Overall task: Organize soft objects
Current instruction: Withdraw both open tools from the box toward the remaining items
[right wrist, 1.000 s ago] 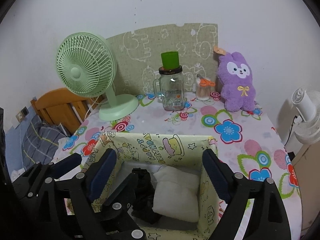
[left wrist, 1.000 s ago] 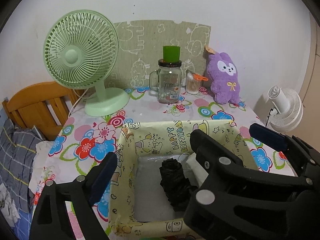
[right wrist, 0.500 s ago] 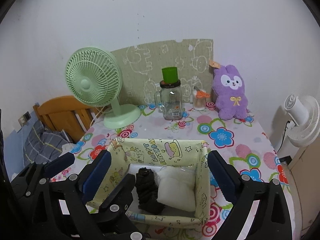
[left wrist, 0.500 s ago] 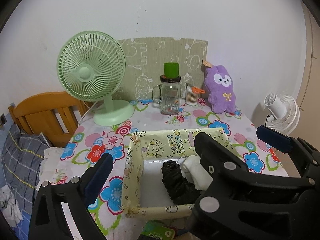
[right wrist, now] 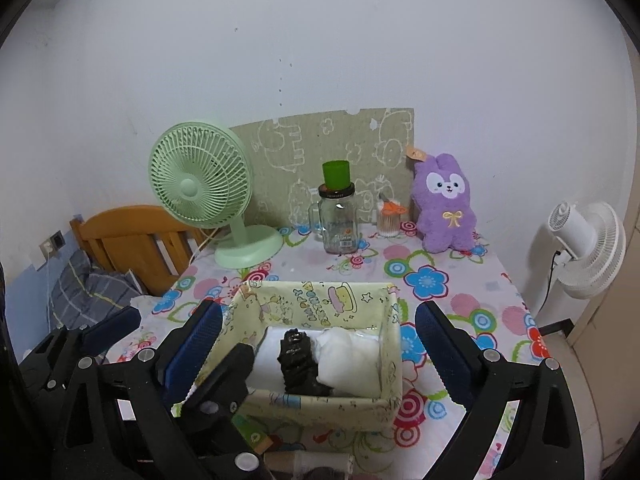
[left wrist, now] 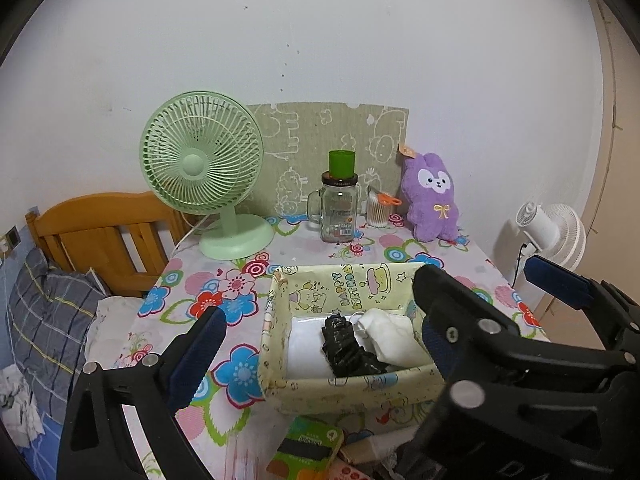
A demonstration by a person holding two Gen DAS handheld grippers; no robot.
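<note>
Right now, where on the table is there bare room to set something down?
Open tablecloth between the yellow fabric bin and the green fan, and right of the bin, before the purple plush. Crowded along the back wall and the near edge.

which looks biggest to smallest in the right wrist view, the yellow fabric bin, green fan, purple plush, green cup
1. yellow fabric bin, though it sits nearest the camera
2. green fan
3. purple plush
4. green cup
</note>
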